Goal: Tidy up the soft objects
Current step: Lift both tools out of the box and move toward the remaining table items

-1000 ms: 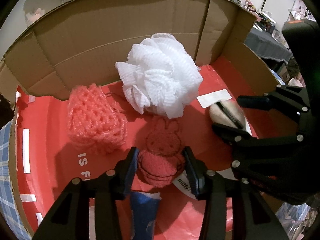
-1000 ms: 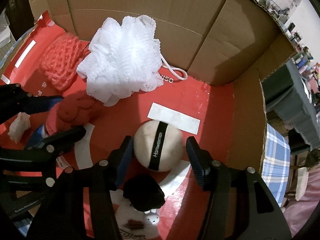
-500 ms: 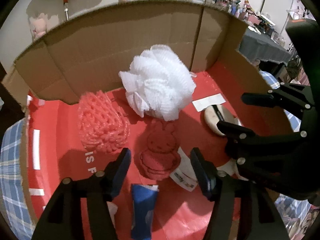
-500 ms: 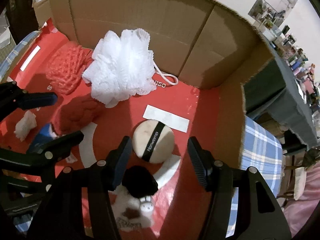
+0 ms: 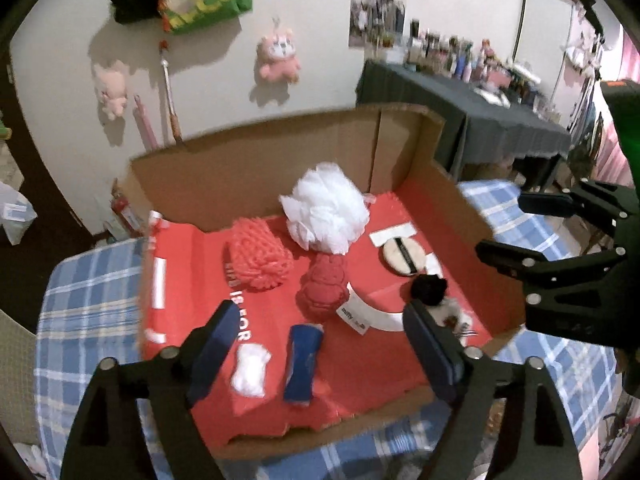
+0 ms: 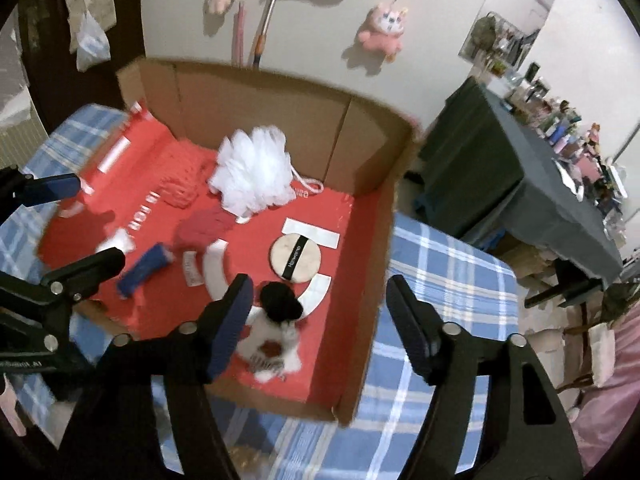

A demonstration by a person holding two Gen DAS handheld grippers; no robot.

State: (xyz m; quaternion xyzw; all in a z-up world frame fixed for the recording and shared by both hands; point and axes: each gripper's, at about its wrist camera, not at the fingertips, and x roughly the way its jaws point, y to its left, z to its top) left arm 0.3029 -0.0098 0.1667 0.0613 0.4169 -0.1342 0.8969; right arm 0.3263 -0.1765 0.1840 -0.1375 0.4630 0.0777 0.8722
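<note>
A: Both grippers sit higher above the cardboard box (image 5: 248, 168) than a second ago; then each camera saw little beyond its red floor, now the whole box, the checked cloth (image 5: 88, 280) and the wall behind it show.

B: And the jaws?

A: The left gripper (image 5: 320, 344) had the red knitted bunny (image 5: 324, 288) between its fingers earlier. Now its jaws are opening, wide, with nothing pressed between them. The right gripper (image 6: 320, 320) is also opening, fairly wide and empty; the round powder puff (image 6: 296, 258) it framed before lies on the box floor, clear of the pads.

B: Where do the soft things lie?

A: All inside the box. The white mesh pouf (image 5: 324, 212) sits against the back wall near the right corner. The coral net sponge (image 5: 258, 258) is just left of it, also toward the back. The bunny lies mid-floor, just in front of the pouf. The puff is near the right wall. A black pompom on a white plush (image 6: 278, 320) lies at the front right. A blue roll (image 5: 302, 364) and a white cotton wad (image 5: 250, 368) lie near the front edge, side by side.

B: Anything touching?

A: The bunny's top meets the pouf's lower edge; whether they press together I cannot tell.
</note>
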